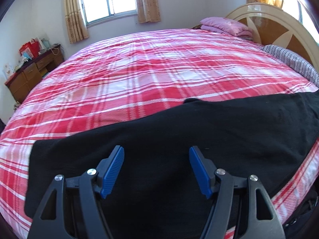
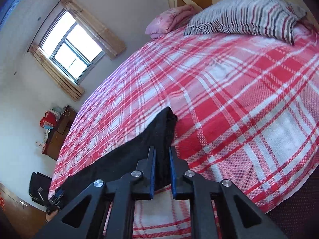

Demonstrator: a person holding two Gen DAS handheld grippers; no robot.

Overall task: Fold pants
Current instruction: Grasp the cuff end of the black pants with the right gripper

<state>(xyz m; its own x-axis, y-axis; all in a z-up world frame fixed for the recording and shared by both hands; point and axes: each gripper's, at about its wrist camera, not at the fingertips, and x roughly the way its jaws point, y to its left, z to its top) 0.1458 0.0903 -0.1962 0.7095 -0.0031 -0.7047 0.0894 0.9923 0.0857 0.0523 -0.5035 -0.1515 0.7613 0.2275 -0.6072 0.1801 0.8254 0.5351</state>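
On the red plaid bed, black pants are lying lengthwise along the near edge. Right gripper is pinching one end, jaws narrowed onto the cloth; left gripper is hovering over the other stretch, jaws wide, holding nothing.

What we count on and around the bed

We see one pair of black fabric pants, one red-and-white plaid bedspread, one striped grey pillow, one folded pink blanket, one brown wooden desk and two blue-padded grippers.
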